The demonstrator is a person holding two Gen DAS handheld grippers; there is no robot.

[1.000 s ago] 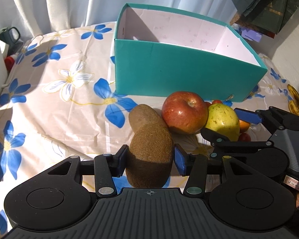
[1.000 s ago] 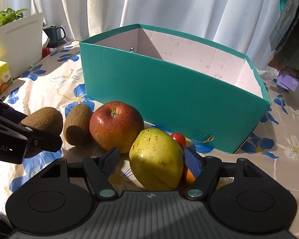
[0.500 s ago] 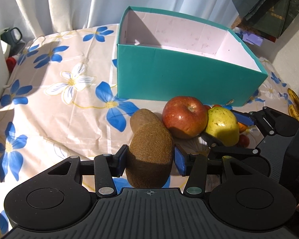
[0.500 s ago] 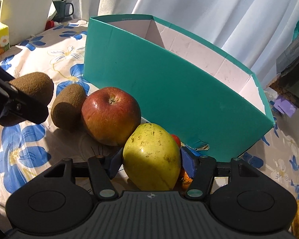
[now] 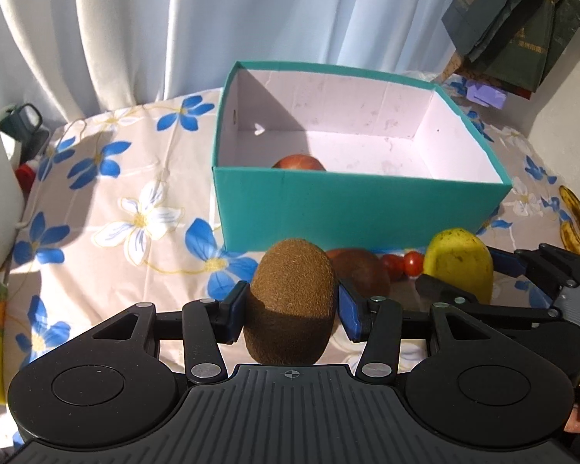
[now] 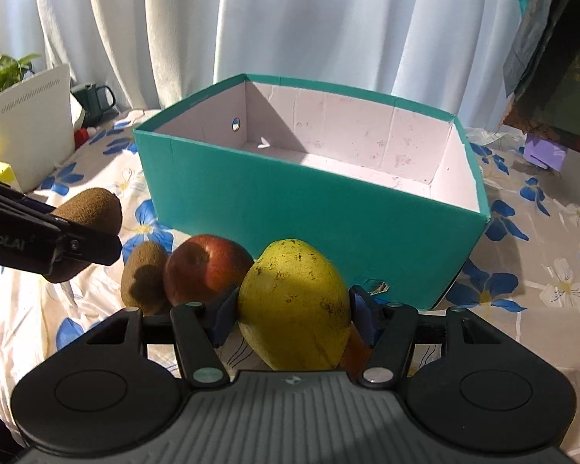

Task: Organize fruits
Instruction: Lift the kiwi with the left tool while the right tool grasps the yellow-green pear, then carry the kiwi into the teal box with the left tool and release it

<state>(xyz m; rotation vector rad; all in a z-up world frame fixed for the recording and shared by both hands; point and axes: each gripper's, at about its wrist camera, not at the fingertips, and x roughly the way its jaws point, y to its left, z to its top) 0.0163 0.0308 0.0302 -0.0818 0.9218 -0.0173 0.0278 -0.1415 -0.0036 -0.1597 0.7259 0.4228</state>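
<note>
A brown kiwi [image 5: 290,270] sits upright between the blue pads of my left gripper [image 5: 292,303], which is shut on it above the tablecloth. My right gripper [image 6: 294,311] is shut on a yellow pear [image 6: 290,270], also lifted; in the left wrist view that pear [image 5: 458,263] hangs at the right. Both fruits are in front of the teal box [image 6: 309,212], whose white inside is open on top. A red apple [image 6: 207,266] and a second kiwi [image 6: 143,274] lie on the cloth before the box. A red fruit [image 5: 299,162] peeks over the front wall inside the box.
Cherry tomatoes [image 5: 406,263] lie by the apple, and spotted bananas [image 5: 578,220] at the table's right edge. A white device [image 6: 27,127], a dark mug [image 6: 94,100] and a plant stand at the far left. Curtains hang behind the table; dark bags hang at the upper right.
Both grippers have risen with their fruits, so the box's inside now shows. The right gripper's pads closed in on the pear and lifted it off the cloth.
</note>
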